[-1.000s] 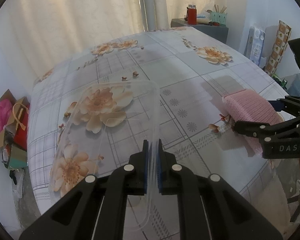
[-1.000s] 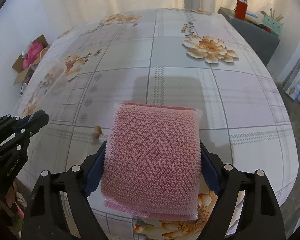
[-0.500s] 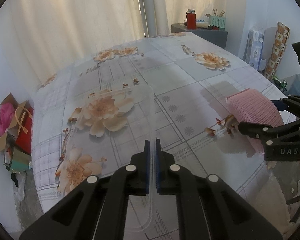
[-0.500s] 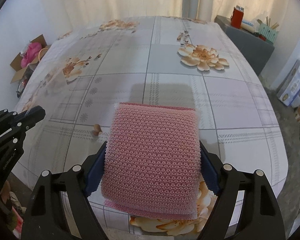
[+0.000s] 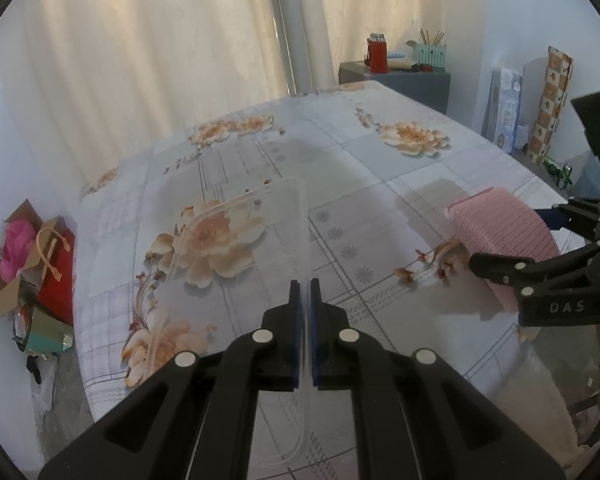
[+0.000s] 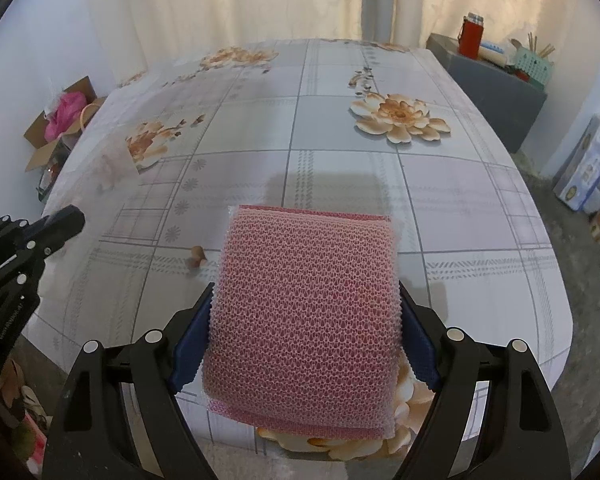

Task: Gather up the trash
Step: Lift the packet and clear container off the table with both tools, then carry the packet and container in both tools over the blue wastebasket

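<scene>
left wrist: left gripper (image 5: 305, 292) is clamped on the edge of a clear plastic lid (image 5: 244, 224), its long axis running ahead; bare tablecloth (image 5: 340, 160) beyond | right wrist: right gripper (image 6: 306, 334) is closed on pink mesh foam (image 6: 306, 304), lengthwise forward; table edge (image 6: 556, 280) lies right.

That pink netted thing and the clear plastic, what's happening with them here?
A person is clearing trash off a flowered table with a handheld gripper in each hand. The left gripper is shut on the edge of a clear plastic lid, holding it above the tabletop. The right gripper is closed around a pink mesh pad, also held above the table. Both pieces are in hand; neither has been dropped anywhere yet.
</scene>
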A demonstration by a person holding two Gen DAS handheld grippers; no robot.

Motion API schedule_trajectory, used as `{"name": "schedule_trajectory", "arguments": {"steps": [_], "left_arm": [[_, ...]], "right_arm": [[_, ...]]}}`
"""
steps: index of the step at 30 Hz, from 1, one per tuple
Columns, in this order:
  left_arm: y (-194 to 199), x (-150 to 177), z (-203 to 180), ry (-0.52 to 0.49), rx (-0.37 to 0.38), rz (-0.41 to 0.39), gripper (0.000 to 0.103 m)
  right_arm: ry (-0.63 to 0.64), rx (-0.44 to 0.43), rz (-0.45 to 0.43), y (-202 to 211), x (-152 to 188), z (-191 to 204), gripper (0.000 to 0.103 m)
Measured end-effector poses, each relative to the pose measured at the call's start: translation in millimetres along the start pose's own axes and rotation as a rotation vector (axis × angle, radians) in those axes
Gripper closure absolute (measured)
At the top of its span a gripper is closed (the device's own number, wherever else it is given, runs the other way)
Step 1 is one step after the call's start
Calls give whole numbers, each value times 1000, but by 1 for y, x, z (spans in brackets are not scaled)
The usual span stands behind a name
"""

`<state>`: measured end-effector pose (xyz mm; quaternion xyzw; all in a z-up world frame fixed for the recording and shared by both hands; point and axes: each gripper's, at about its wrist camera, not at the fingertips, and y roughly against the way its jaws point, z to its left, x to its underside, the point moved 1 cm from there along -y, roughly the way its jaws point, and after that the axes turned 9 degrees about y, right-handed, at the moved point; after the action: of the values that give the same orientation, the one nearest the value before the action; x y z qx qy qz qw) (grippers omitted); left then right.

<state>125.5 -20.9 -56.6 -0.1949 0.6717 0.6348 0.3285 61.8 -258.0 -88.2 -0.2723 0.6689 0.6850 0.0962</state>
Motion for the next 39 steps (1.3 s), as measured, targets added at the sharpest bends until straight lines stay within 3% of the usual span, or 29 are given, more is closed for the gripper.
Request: {"name": "schedule_trajectory", "arguments": {"steps": [23,32,39], "left_arm": [[43,-20,-17,8,57,-87,100],[47,-30,-51,-55,93,-102,100],[52,-40,-99,-126,154,-128,100]], "right_arm": [[-73,-43,-61,23,10,-22,25],[-158,-36,-98,45,29,-55,25],[-234,-1,-126,68,52,-94,26]]}}
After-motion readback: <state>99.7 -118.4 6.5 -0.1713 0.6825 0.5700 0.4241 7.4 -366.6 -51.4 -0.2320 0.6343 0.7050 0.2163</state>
